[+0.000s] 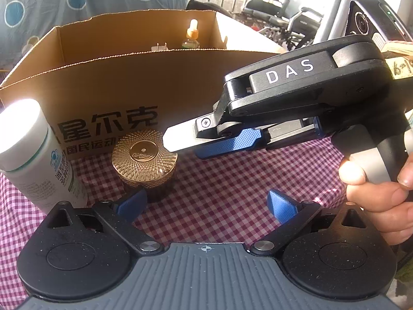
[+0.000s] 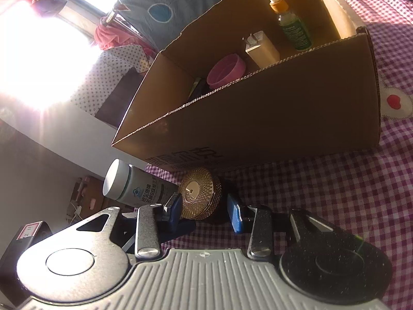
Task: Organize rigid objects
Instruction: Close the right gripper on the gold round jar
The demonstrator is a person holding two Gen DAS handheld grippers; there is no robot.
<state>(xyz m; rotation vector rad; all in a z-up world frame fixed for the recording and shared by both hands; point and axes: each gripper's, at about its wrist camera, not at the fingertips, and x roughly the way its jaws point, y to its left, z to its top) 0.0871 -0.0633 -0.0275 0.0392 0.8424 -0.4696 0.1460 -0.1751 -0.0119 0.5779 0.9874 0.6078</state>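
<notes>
Right gripper [image 2: 205, 213], jaws spread, is lining up w/ gold-lidded jar [image 2: 200, 196]; left gripper [image 1: 206, 205] is idling, spread. Next: pinch jar, lift into cardboard box [image 2: 258, 118].

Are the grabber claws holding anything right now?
No. The left gripper and the right gripper are both open and hold nothing. The gold jar sits between the right one's fingers, not squeezed.
</notes>
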